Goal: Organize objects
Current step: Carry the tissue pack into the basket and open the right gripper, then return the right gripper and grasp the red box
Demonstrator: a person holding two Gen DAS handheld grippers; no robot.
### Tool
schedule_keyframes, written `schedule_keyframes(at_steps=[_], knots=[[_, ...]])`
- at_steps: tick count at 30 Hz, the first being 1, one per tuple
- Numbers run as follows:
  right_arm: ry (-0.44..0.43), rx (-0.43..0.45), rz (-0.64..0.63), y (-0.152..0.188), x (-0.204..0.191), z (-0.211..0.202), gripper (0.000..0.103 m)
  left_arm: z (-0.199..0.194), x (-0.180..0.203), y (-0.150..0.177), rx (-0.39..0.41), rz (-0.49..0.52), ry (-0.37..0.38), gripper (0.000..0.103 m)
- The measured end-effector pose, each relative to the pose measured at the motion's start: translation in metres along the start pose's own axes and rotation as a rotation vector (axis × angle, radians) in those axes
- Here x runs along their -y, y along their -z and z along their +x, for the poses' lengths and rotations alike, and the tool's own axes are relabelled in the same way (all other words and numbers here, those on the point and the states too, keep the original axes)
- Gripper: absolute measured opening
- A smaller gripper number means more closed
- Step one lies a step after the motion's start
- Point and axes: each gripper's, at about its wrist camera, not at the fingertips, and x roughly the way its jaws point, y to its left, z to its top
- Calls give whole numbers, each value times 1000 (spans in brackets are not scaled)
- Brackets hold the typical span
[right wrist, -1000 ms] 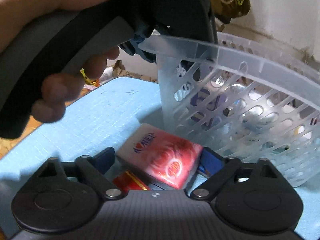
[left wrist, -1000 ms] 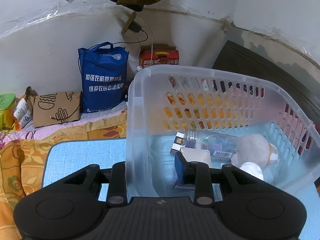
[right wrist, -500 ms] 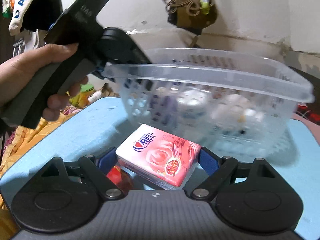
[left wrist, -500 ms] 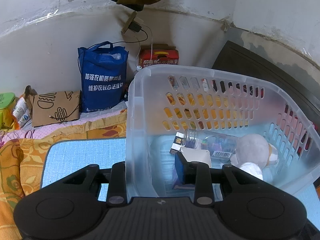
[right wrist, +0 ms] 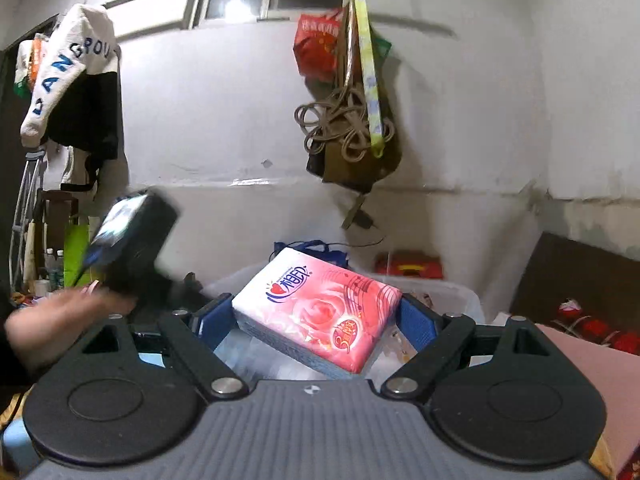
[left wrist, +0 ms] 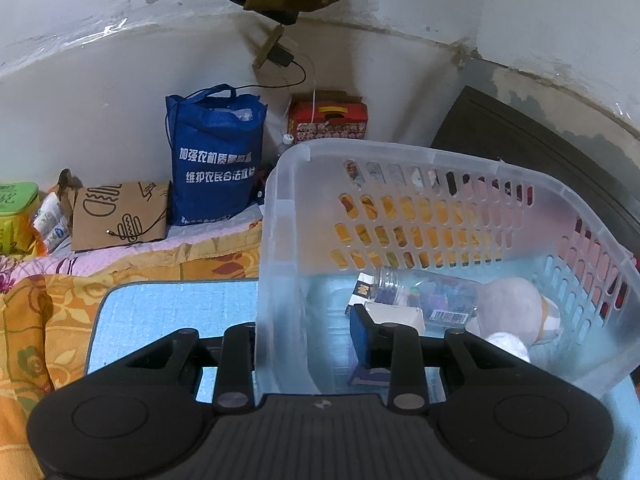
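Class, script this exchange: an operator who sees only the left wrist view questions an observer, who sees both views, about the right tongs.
Operator: I see only the left tongs clamped on the basket wall. Do the right tongs hold anything?
Observer: Yes. The right tongs grip a pink tissue pack between their blue pads.
Operator: Where is it relative to the basket?
Observer: The pack is held up in the air, and the basket's rim shows just behind and below it.
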Motion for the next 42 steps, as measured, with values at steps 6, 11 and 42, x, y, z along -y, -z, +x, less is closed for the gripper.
schedule_keyframes(at_steps=[6,11,42], knots=[[6,-209,79,-27,22,97,89,2,-6,-1,-18,-36,24,36],[-32,-272,143,-18,35,119,89,2,-6,0,-10,-21,24,36],[-24,31,165,3,34,12,103,0,-4,0,-3,-2,4,39]])
